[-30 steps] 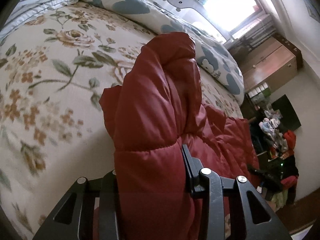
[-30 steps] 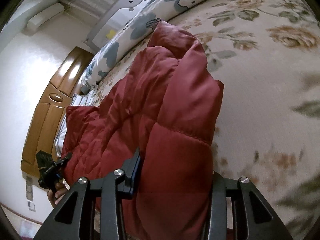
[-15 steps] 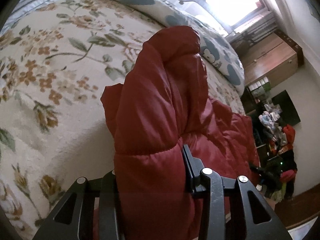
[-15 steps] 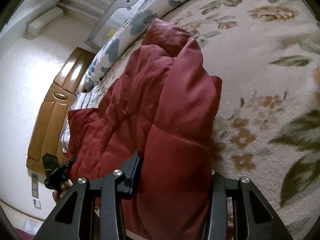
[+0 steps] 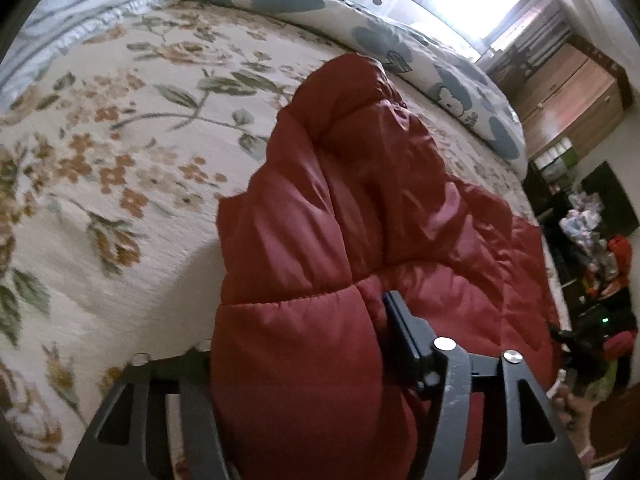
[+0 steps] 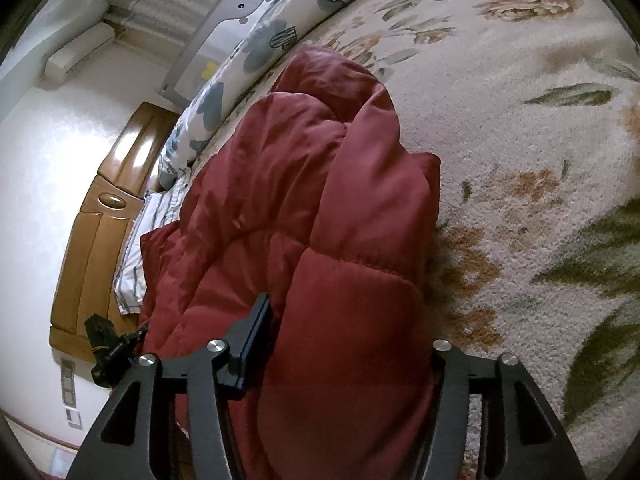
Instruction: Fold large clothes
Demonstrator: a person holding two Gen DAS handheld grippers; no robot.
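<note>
A puffy dark red quilted jacket [image 5: 360, 208] lies bunched on the floral bedspread [image 5: 120, 152]. One thick fold of it runs between the jaws of my left gripper [image 5: 304, 328], which are opening; the right pad [image 5: 400, 320] stands just off the cloth and the left finger is hidden behind the fold. In the right wrist view the same jacket [image 6: 320, 200] fills my right gripper [image 6: 348, 320], whose jaws are also opening, with a dark gap beside the left pad [image 6: 256, 332]. Each gripper shows small at the other view's edge.
A rolled quilt with blue cartoon prints [image 5: 380, 36] lies along the far side of the bed. A wooden headboard [image 6: 92, 232] and a striped pillow [image 6: 136, 248] are at one end, a wooden cabinet [image 5: 568, 96] and cluttered shelves [image 5: 592, 240] at the other.
Both grippers' jaws have spread wider around the jacket folds that they pinched before. Both views have shifted a little across the bedspread.
</note>
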